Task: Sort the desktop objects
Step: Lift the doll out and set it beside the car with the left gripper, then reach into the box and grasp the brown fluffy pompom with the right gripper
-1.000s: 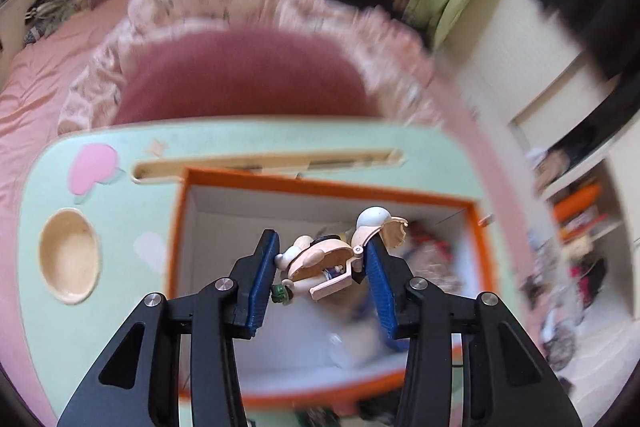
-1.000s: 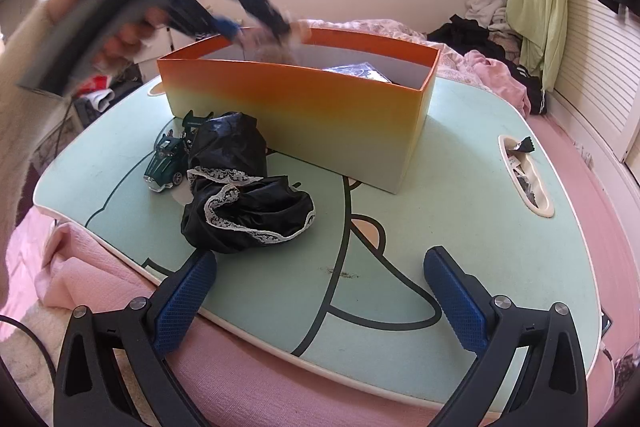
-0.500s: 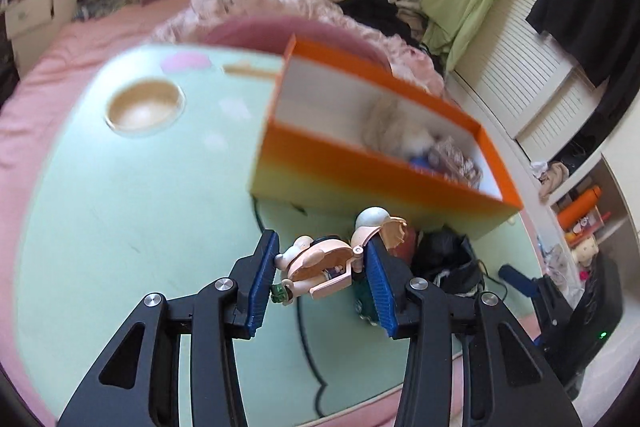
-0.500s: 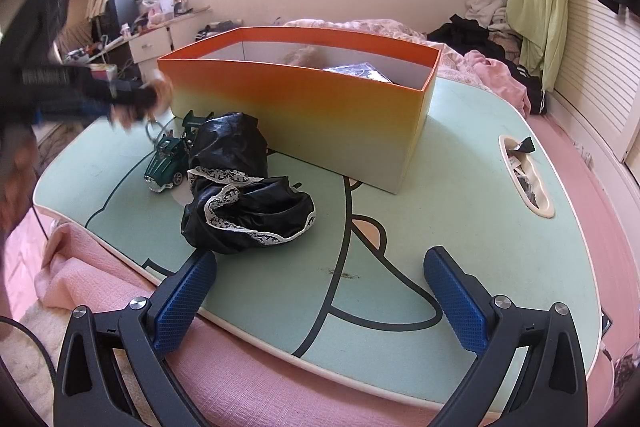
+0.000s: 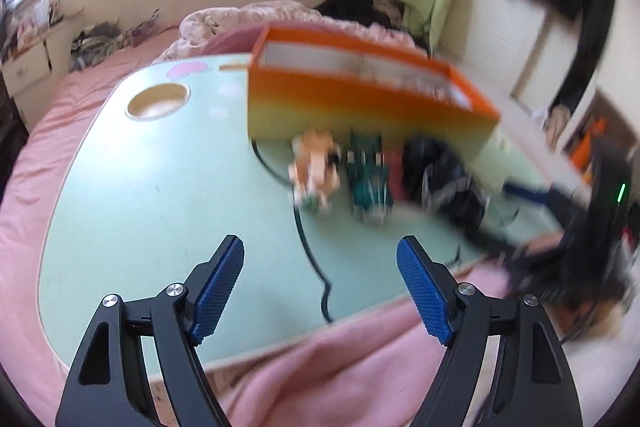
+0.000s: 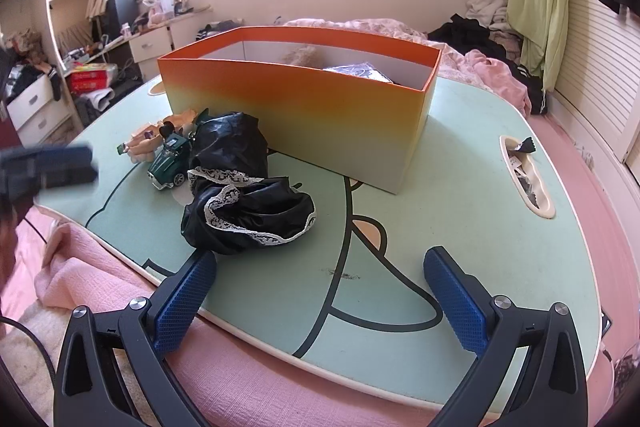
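**Doll figure set down beside the box as sorting goes on**

Released from the left gripper point(image 5: 320, 267), which carried it clamped between its pads a moment ago, a small peach-coloured doll figure point(image 5: 314, 167) now lies on the mint-green lap table point(image 5: 160, 207), ahead of the fingertips and clear of them. Its jaws are opening, with nothing between them. Just right of the figure, also ahead of this gripper, stands a green toy car point(image 5: 368, 187), and further right lies a crumpled black lace-trimmed garment point(image 5: 444, 175). Behind all three stands the orange-to-yellow cardboard box point(image 5: 360, 103).

The right gripper point(image 6: 320, 291) hovers at the table's near edge, jaws spread wide and empty; the black garment lies just ahead of its left finger, the box further ahead. From this side the box already holds a few items, among them something fluffy and a dark packet, though they are hard to identify.

By these views the sorting looks partly done: figure, car and garment remain on the table, outside the box.
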`<state>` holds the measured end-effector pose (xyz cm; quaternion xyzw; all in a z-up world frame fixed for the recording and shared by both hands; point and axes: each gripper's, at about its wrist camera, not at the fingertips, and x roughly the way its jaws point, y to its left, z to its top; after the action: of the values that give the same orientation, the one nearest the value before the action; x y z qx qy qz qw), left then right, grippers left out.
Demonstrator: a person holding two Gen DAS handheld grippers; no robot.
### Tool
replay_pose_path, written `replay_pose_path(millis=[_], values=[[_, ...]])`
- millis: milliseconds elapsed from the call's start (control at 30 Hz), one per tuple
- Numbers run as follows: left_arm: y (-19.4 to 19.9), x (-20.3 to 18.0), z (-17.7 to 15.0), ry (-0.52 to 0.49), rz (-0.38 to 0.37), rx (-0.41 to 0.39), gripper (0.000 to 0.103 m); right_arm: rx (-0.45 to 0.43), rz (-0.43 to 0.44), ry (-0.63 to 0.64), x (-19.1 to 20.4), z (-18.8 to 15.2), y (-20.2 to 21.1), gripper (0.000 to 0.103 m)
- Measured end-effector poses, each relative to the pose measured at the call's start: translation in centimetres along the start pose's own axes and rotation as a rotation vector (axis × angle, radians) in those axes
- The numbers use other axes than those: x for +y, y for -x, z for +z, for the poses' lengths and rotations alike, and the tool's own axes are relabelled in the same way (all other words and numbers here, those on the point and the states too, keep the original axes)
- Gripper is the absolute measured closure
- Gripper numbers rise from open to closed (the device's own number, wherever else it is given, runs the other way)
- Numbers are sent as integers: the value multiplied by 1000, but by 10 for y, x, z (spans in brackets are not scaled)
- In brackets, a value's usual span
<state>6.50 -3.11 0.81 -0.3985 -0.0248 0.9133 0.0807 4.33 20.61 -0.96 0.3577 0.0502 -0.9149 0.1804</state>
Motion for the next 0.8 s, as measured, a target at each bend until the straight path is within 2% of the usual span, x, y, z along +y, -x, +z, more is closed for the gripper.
replay_pose_path(millis=[67, 167, 200, 233, 333, 433, 533, 600, 633, 667, 700, 767, 800], values=[[-9, -7, -3, -27, 32, -14, 21, 0, -1, 1, 0, 0, 0, 0], [-20, -23, -3, -100, 132, -44, 14, 0, 1, -1, 0, 0, 0, 0], [-21, -25, -4, -111, 124, -58, 2, 0, 1, -1, 0, 0, 0, 0], [-24, -26, -4, -112, 100, -54, 0, 1, 0, -1, 0, 0, 0, 0], [-23, -26, -4, -122, 93, -61, 0, 1, -2, -1, 1, 0, 2, 0], [-21, -25, -4, -120, 91, -64, 0, -12, 19, -6, -2, 4, 13, 10], [-22, -27, -5, -120, 91, -64, 0, -76, 88, -40, -15, 26, 44, 13], [-22, -27, -4, -120, 91, -64, 0, -131, 109, -74, -23, 56, 66, 17], [-22, -27, -4, -120, 91, -64, 0, -141, 120, -89, -25, 74, 73, 25], [-23, -27, -2, -120, 92, -63, 0, -125, 140, -106, -27, 95, 73, 36], [-24, -27, -1, -119, 92, -63, 0, -96, 167, -122, -29, 112, 68, 42], [-24, -27, 0, -119, 91, -63, 0, 11, 239, -157, -30, 148, 41, 62], [-24, -27, 0, -119, 91, -63, 0, 62, 261, -175, -31, 160, 24, 65]])
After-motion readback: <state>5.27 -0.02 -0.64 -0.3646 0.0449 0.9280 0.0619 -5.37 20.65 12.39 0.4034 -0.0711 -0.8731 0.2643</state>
